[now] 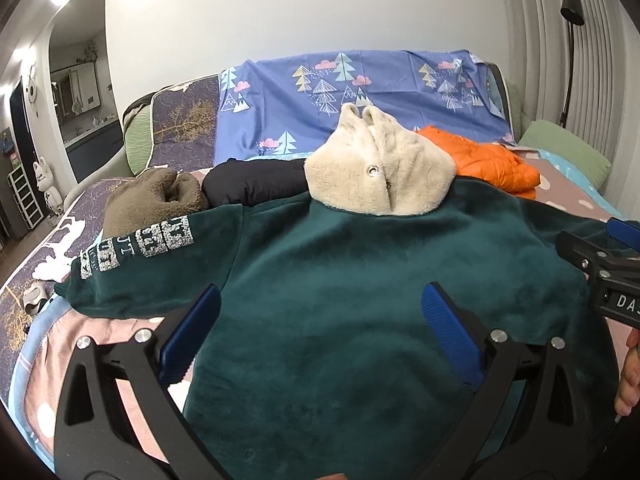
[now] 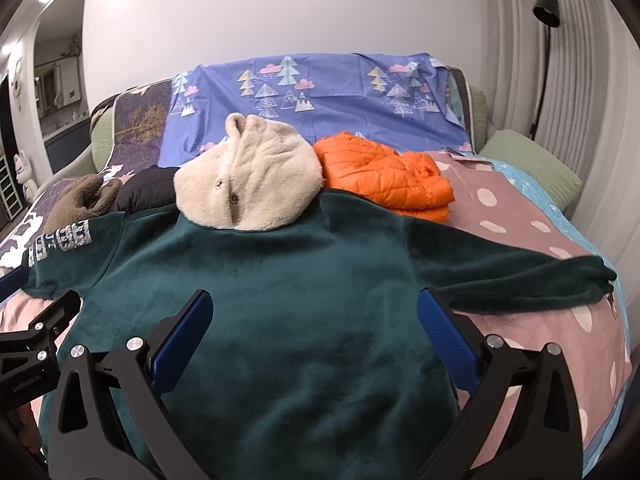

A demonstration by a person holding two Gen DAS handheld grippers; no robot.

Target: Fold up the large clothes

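We find the dark green hooded garment (image 1: 352, 280) spread flat on the bed (image 2: 520, 216), back side up, both sleeves stretched outward. We take this garment as our landmark. Its cream fleece hood (image 1: 380, 172) lies at the far edge of the body, with two snap fasteners visible along its centre seam. The sleeve bearing silver lettering (image 1: 140, 248) extends to the left of the body; the plain sleeve (image 2: 520, 284) extends to the right, across the pink dotted sheet.

The left tongs (image 1: 320, 328) hover over the near left part of the garment, blue pads spread wide, nothing between them. The right tongs (image 2: 316, 332) hover over the near right part, likewise spread wide and empty, the right-hand pad near the underarm of the plain sleeve. In the left wrist view, the right tool's black frame shows at the right edge with part of a hand (image 1: 630, 376) on it.

Beyond the garment's far edge, we note an orange puffer jacket (image 2: 384, 172) folded just right of the hood, a black item (image 1: 256, 180) left of the hood, and a brown fleece item (image 1: 156, 196) further left. A blue tree-print sheet (image 1: 360, 96) covers the headboard behind them. A black floor lamp (image 2: 544, 52) stands far right.
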